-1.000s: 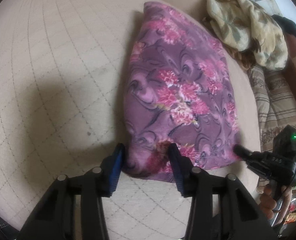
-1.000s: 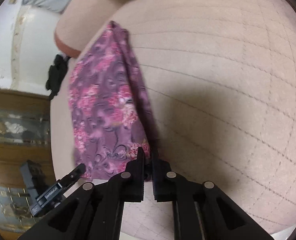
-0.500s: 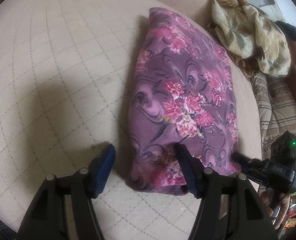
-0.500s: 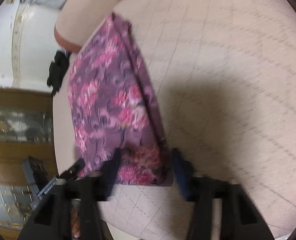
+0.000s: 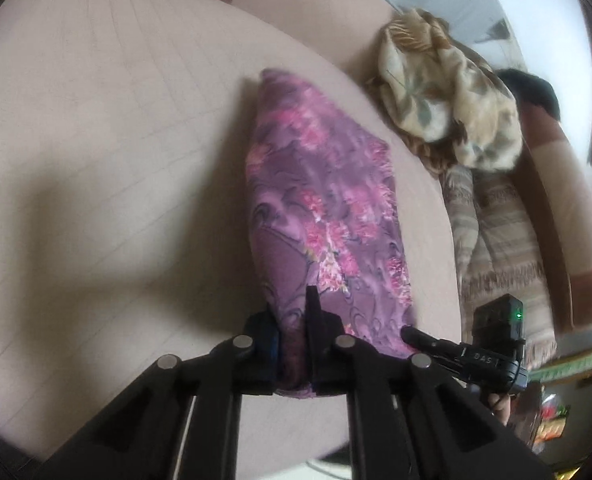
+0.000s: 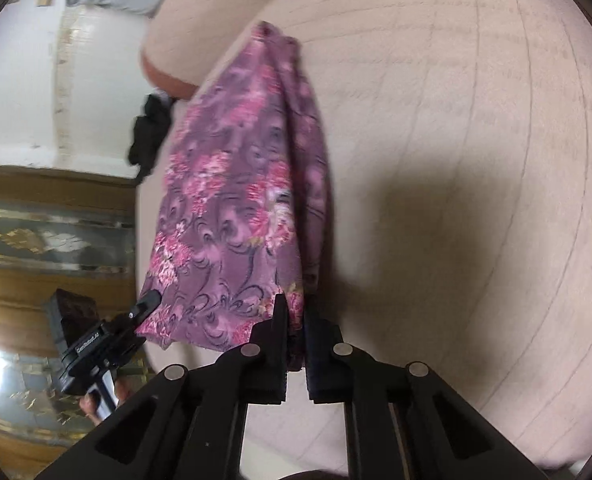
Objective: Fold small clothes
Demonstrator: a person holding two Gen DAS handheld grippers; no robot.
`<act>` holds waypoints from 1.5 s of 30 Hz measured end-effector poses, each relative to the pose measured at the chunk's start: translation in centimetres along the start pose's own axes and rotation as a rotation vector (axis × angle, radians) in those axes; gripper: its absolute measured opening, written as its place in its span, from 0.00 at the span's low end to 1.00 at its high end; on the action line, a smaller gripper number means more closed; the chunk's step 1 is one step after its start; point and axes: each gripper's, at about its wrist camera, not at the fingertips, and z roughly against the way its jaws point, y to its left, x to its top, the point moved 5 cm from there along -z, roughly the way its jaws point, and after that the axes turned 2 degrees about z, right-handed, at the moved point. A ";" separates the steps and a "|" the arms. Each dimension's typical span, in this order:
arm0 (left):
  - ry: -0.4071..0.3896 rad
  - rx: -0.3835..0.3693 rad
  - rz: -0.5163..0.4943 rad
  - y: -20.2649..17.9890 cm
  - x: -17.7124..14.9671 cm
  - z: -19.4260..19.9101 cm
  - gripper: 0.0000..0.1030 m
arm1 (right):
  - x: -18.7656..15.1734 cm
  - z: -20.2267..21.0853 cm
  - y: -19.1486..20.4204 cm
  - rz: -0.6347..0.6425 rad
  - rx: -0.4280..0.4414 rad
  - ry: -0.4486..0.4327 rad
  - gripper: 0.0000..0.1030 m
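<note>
1. The purple floral garment (image 5: 327, 216) lay lengthwise on the quilted beige bed (image 5: 96, 140), already folded into a long narrow shape; its near end sat at the bed's near edge, its far tip pointed toward the far edge, and its long right side ran close along the bed's right edge.
2. The left claw (image 5: 294, 344) was pinched narrow on the near left corner of the garment, with cloth bunched between its blue-padded fingers; the right claw (image 6: 296, 340) was likewise closed on the other near corner, purple cloth showing in the slim gap between its jaws.
3. Judged from this, the step in hand was a grasp of both near corners ahead of a crosswise fold; the fold itself did not appear to have been made.
4. The next move probably called for both claws to lift together, carry the near end over toward the far tip, keep the corners level so the layers did not skew, and lay it down with edges matched.
5. A heap of beige patterned cloth (image 5: 447, 96) lay beyond the right edge, well apart from the garment.
6. Writing: the right claw's body carried small white lettering, partly legible as "DAS" in the left wrist view; the left claw's body showed a white label too blurred to read.
</note>
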 end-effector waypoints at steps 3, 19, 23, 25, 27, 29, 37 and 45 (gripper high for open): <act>0.029 0.021 -0.003 2.1 -3.5 2.2 0.09 | -4.7 -1.1 1.3 0.038 -0.025 0.041 0.06; -0.109 0.166 -0.161 3.1 -4.4 7.2 0.76 | -4.1 0.9 7.2 0.266 -0.241 -0.087 0.72; -0.109 0.176 -0.141 2.0 2.2 6.2 0.78 | 3.0 0.1 10.7 0.273 -0.185 -0.107 0.76; -0.104 0.162 -0.114 2.0 5.8 4.4 0.78 | 7.5 -1.7 11.6 0.249 -0.157 -0.108 0.77; -0.081 0.136 -0.074 2.6 9.4 1.6 0.78 | 10.8 -4.2 11.6 0.223 -0.147 -0.094 0.77; -0.058 0.111 -0.011 3.7 11.5 -1.1 0.78 | 12.9 -5.9 10.3 0.202 -0.137 -0.079 0.73; -0.017 0.021 0.103 7.2 11.9 -6.1 0.34 | 14.3 -10.2 5.4 0.151 -0.132 -0.025 0.15; -0.113 0.009 -0.002 4.0 11.5 -4.1 0.31 | 14.7 -8.5 5.9 0.189 -0.189 -0.099 0.05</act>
